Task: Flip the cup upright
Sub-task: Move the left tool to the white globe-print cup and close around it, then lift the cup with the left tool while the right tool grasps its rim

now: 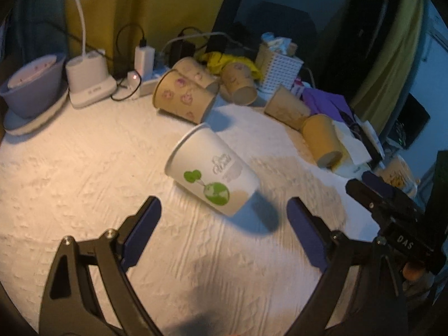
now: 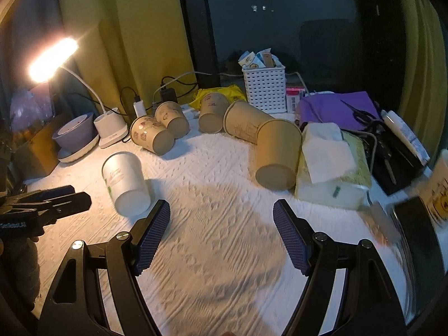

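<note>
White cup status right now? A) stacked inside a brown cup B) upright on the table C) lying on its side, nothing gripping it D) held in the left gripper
C: the white cup lies tipped on its side on the white cloth, with the left gripper open just short of it and the right gripper open and off to the side.

Your only strong light is the glaring white gooseneck desk lamp (image 2: 53, 59) at upper left, blown out to a hot patch. It warms the white textured tablecloth (image 2: 224, 224) and throws shadows rightward. The background stays dim. Fisheye bending darkens your corners, and the right edges smear with motion blur.
</note>
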`<act>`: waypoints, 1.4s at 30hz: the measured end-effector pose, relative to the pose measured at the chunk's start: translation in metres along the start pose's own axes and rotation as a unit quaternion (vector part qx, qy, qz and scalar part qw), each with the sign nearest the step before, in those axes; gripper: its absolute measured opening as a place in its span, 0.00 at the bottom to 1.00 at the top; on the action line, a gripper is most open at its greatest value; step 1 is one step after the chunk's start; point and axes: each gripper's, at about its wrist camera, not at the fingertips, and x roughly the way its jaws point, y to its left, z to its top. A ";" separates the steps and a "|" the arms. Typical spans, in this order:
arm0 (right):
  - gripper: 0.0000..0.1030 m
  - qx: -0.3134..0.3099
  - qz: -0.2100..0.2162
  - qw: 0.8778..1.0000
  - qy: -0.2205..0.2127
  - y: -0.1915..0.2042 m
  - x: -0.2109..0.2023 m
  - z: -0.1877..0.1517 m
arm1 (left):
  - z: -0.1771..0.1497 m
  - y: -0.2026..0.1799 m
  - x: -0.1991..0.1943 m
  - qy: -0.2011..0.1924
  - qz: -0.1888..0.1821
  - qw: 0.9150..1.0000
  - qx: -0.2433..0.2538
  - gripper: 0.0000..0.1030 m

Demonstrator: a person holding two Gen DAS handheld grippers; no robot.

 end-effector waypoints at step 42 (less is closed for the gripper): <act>0.77 -0.017 0.040 0.999 0.001 -0.003 0.010 0.017 | -0.002 -0.002 0.039 0.048 -0.025 0.999 0.003 0.62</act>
